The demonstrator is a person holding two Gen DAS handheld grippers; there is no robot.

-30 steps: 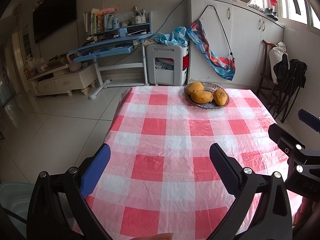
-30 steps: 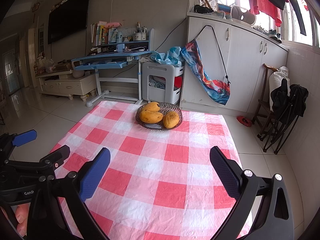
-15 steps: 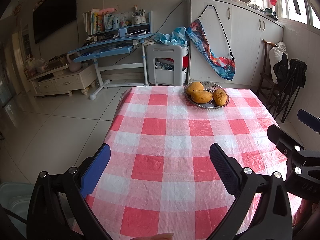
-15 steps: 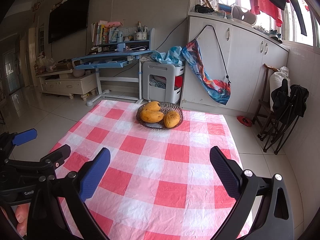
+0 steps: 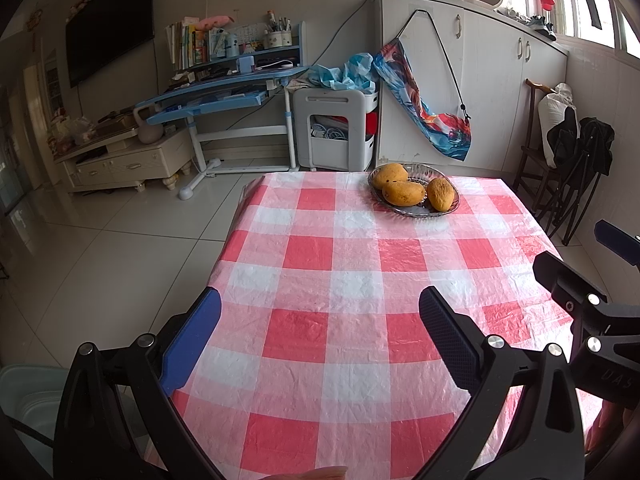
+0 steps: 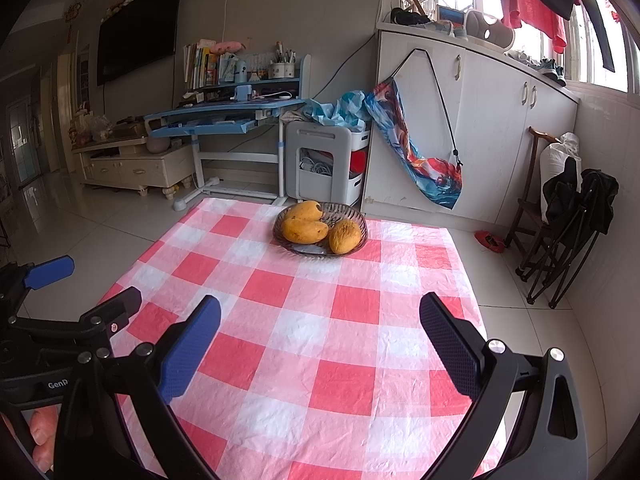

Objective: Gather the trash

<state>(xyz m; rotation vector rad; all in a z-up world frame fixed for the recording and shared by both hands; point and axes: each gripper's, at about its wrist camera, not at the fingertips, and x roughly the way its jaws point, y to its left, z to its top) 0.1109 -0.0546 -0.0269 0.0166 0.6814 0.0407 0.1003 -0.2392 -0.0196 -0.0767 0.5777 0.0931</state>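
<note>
While both tools hung low over the near edge of the table, the left gripper point(image 5: 320, 340) had its blue-padded fingers spread wide with nothing between them, and the right gripper point(image 6: 320, 344) stood just as wide and just as empty. Each showed in the other's view: the right one at the far right of the left camera, the left one point(image 6: 68, 292) at the far left of the right camera, its fingers also apart. Below them lay the red-and-white checked tablecloth point(image 5: 360, 280), wrinkled and bare across its near and middle parts; no trash could be made out on it. A pale tub point(image 5: 24, 396) sat low off the table's left corner, though too little of it showed to say what it was. Toward the far end, a glass bowl point(image 6: 356, 216) held three mangoes point(image 6: 304, 230). Beyond the table stood a blue desk point(image 5: 224, 96) and white cabinets point(image 5: 492, 80).
</note>
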